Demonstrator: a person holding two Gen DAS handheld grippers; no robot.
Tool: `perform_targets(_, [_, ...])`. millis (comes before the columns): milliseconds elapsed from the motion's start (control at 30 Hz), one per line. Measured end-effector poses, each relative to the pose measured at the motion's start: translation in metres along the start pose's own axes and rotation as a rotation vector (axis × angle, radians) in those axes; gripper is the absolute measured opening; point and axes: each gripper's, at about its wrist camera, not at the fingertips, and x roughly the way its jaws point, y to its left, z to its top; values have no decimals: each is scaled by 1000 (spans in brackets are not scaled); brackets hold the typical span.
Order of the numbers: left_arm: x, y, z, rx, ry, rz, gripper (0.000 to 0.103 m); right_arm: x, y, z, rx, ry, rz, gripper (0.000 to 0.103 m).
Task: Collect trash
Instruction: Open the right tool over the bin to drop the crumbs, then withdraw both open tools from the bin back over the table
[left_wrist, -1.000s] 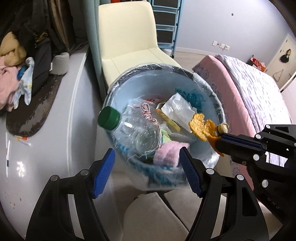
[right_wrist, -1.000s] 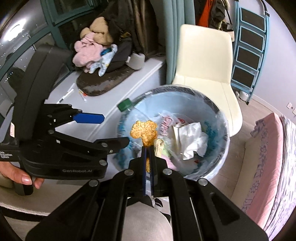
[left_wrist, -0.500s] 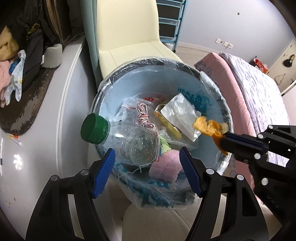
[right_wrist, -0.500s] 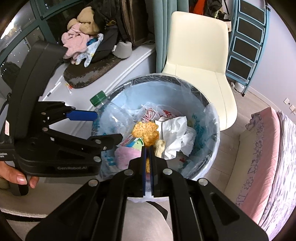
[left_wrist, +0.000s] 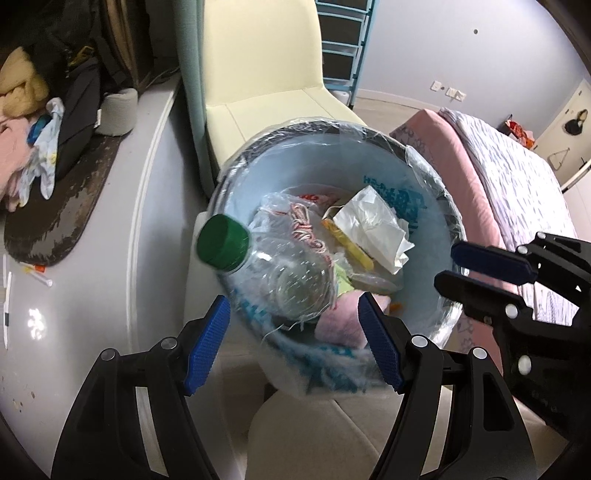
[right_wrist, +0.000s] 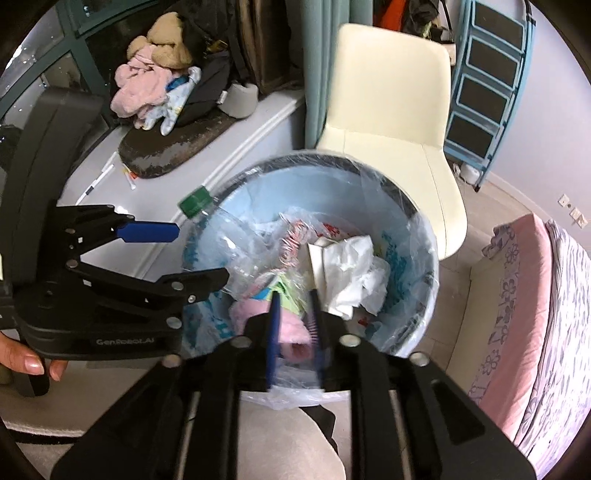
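A round trash bin (left_wrist: 432, 192) lined with a clear bag (right_wrist: 413, 218) holds trash: a clear plastic bottle with a green cap (left_wrist: 221, 245), crumpled white paper (left_wrist: 373, 225), a pink cloth (left_wrist: 340, 326) and a red-white string (left_wrist: 306, 229). The bottle's cap (right_wrist: 195, 201) sticks out over the bin's left rim. My left gripper (left_wrist: 295, 336) is open and empty just before the bin's near edge. My right gripper (right_wrist: 293, 317) is open and empty over the bin; it also shows in the left wrist view (left_wrist: 469, 264). The orange peel is out of sight.
A white ledge (left_wrist: 92, 258) left of the bin carries a dark mat (left_wrist: 59, 214), clothes (right_wrist: 147, 88) and pens (left_wrist: 37, 275). A cream chair (right_wrist: 391, 96) stands behind the bin. A pink bed (left_wrist: 517, 177) is to the right.
My right gripper has opened and let go of the orange peel it held over the bin; the peel is gone from its jaws. Both views shifted slightly.
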Motion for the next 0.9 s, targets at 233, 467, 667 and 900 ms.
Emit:
perform_targets(233, [-26,23,-25,-15,-22,40,69,-7,49,1,-108,-22,28,32])
perform_targets(467, [-52,60,-62,-104,-37,63,69,-11,97,-3,-176,-28,59,35])
perform_targets(667, [-70,95,-107,-196,-21,83,69,-8,149,-11,-250,-4,109,35])
perform_targets(900, [-92,138,-168,-304,3,141,72,-1,215,-25,-350,26,182,36])
